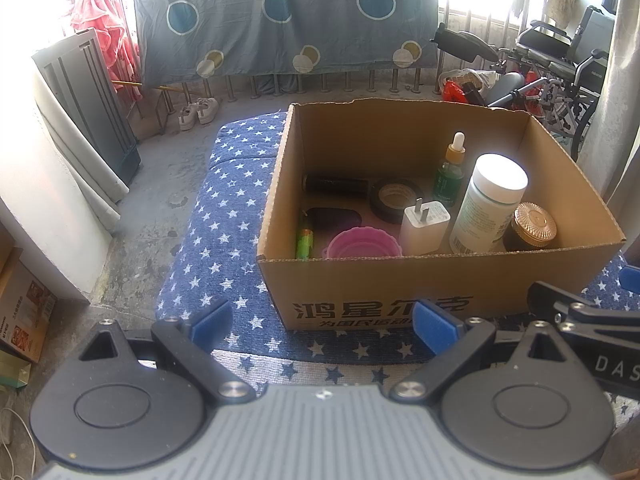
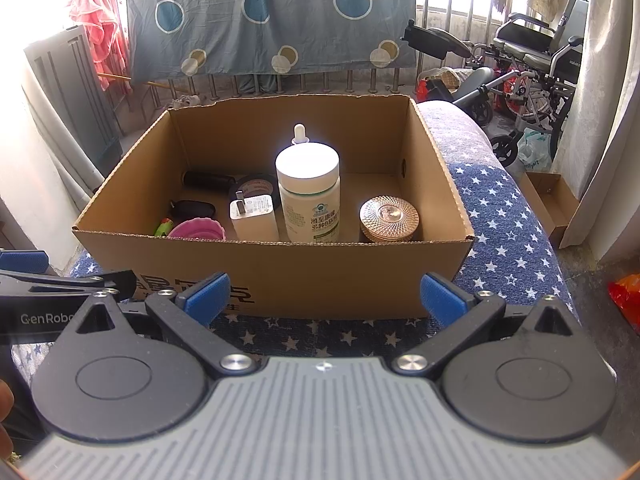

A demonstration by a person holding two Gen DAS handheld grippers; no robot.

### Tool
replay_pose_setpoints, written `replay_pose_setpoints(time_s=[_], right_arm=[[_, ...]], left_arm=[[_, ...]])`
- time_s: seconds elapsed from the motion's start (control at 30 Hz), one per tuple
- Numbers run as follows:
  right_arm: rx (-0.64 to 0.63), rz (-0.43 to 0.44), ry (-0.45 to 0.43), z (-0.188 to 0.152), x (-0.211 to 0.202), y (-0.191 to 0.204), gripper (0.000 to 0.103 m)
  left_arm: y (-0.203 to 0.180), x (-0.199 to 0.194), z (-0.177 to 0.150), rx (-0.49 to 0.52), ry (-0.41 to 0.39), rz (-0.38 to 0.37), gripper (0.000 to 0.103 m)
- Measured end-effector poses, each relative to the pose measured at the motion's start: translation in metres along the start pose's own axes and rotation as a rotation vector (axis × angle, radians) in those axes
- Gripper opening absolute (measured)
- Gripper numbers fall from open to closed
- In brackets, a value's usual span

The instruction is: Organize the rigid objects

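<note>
Both grippers hover short of the cardboard box (image 2: 276,276), side by side above the star-patterned cloth (image 2: 508,216). The left gripper (image 1: 324,326) and the right gripper (image 2: 324,300) each have their jaws spread wide and hold nothing.

All rigid objects lie inside the box, ahead of and below the fingertips. Straight ahead of the right gripper stands the tall white bottle (image 2: 310,196), upright, with the white charger (image 2: 254,216) just to its left and the gold-lidded jar (image 2: 389,218) to its right. A dropper bottle (image 1: 450,174) stands directly behind the tall bottle. Ahead of the left gripper lie the pink cup (image 1: 362,244), a tape roll (image 1: 394,198), a dark cylinder (image 1: 336,186) and a green item (image 1: 304,243).

Hazards, as judged:
- The tall bottle is top-heavy; a glancing finger could tip it onto the charger or dropper bottle.
- Close spacing leaves little clearance for open jaws.
- The near box wall may catch a low approach and shift the box on the cloth.
</note>
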State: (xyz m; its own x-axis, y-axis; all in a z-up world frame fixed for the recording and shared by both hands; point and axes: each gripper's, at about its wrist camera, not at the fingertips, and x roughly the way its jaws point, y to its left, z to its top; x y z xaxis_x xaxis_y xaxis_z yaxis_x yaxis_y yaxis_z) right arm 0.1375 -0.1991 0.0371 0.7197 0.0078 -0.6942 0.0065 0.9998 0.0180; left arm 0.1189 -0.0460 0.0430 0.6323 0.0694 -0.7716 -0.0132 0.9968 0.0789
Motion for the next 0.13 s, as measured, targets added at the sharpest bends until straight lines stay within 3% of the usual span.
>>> replay_pose_setpoints(time_s=[0.13], right_arm=[[-0.001, 0.0, 0.0, 0.0001, 0.0, 0.0, 0.102]], left_arm=[[0.0, 0.0, 0.0001, -0.001, 0.0, -0.001, 0.098]])
